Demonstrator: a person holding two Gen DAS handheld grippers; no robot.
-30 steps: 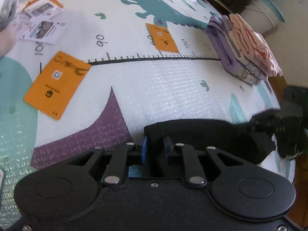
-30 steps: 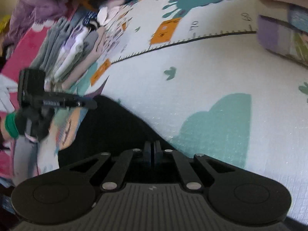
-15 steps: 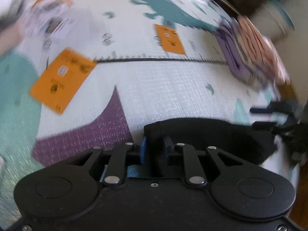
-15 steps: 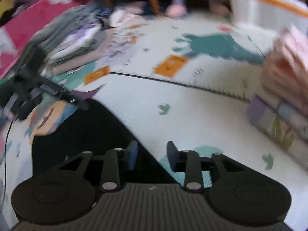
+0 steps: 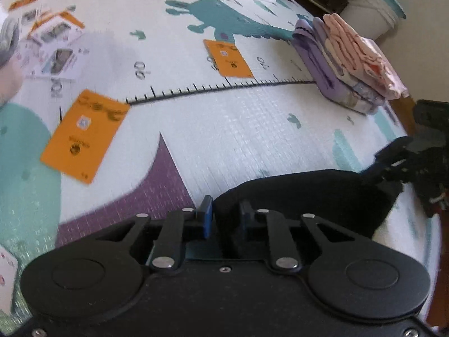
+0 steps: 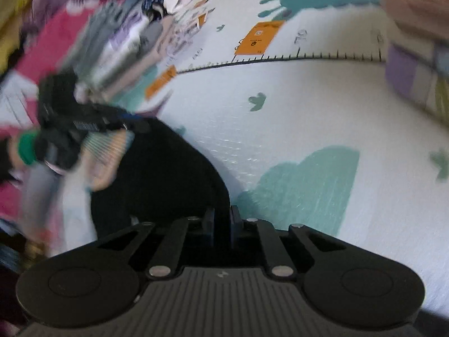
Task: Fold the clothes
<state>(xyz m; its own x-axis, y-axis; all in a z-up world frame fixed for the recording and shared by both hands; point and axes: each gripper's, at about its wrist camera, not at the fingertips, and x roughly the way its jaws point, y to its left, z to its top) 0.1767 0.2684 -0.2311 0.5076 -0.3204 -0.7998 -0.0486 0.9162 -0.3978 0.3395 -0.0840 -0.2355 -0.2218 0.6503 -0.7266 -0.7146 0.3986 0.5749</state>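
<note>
A black garment (image 5: 303, 196) is stretched between both grippers above the patterned play mat (image 5: 224, 129). My left gripper (image 5: 224, 213) is shut on its left end, blue pads pinching the cloth. My right gripper (image 6: 222, 219) is shut on its other end; the garment (image 6: 168, 174) runs from it toward the left gripper (image 6: 84, 123). In the left wrist view the right gripper (image 5: 415, 165) shows at the right edge.
A stack of folded purple and pink clothes (image 5: 350, 61) lies on the mat at the right and shows in the right wrist view (image 6: 415, 56). Orange cards (image 5: 84, 137) (image 5: 228, 59) and leaflets (image 5: 53, 53) lie on the mat. Unfolded clothes (image 6: 120, 42) are piled at the left.
The right gripper opened half a second ago and has shut again on the black garment. The left gripper kept its hold. Both views shifted and blurred as the hands moved.
</note>
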